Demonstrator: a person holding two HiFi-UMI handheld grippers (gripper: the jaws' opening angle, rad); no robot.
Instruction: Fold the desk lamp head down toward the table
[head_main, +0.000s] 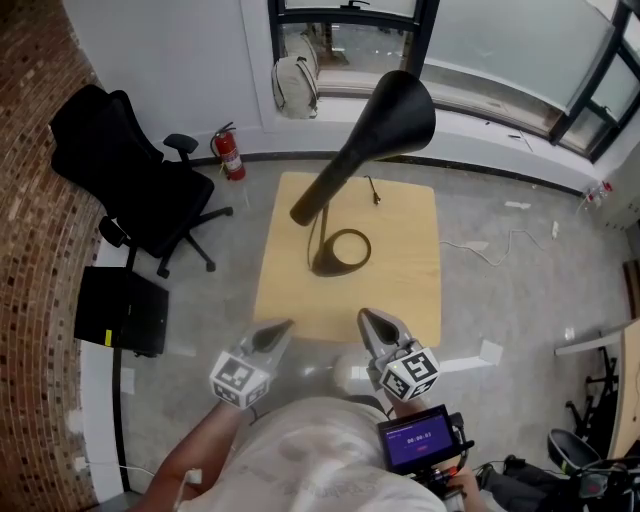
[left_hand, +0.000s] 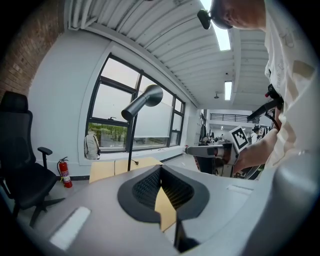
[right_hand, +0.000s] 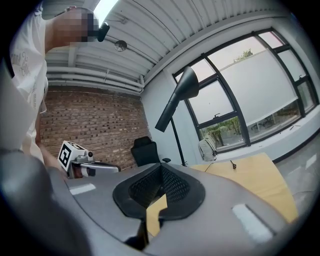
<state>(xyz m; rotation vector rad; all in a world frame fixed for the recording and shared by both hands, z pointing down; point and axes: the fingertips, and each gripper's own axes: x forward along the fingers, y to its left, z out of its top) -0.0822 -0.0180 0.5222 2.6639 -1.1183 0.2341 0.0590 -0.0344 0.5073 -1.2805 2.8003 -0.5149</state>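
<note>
Black desk lamp on wooden table

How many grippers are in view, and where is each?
2. The left gripper is at the near edge of the table, toward its left; the right gripper is beside it, toward the right. Both are shut and empty.

The lamp was matt black, the table pale smooth wood, the wall rough brick, the floor dull concrete
</note>
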